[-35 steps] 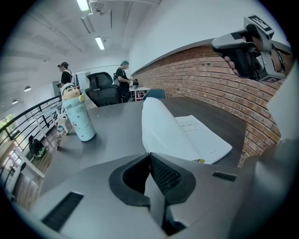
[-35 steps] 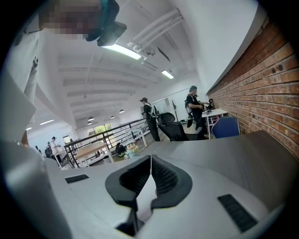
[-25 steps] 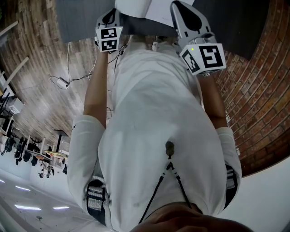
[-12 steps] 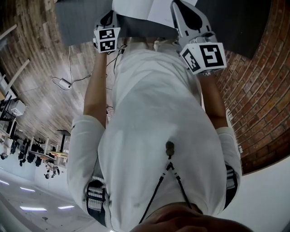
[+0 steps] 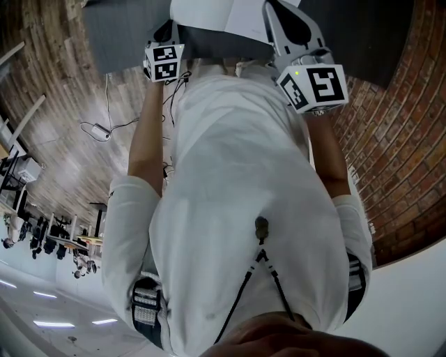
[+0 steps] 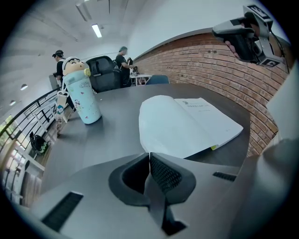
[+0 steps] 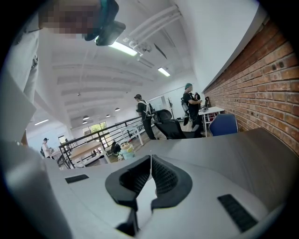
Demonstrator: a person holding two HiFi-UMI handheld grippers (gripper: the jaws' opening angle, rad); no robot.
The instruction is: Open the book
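Note:
The book [image 6: 187,126] lies open on the grey table [image 6: 107,135], with white pages up and the left page slightly arched. My left gripper [image 6: 149,155] points down at the table just in front of the book; its jaws are shut with nothing between them. My right gripper [image 7: 150,157] is held higher and is also shut and empty. In the left gripper view the right gripper [image 6: 236,32] hangs above the book's right side. In the head view the book [image 5: 209,12] shows at the top edge, between the left gripper [image 5: 167,31] and the right gripper [image 5: 279,14].
A pale blue bottle with a cartoon-figure cap [image 6: 81,98] stands at the far left of the table. A curved brick wall [image 6: 219,70] borders the table's right side. Office chairs and several people are far behind. My white-shirted torso [image 5: 244,195] fills the head view.
My left gripper has sunk a little toward the table. The right gripper has kept still, and both stay shut.

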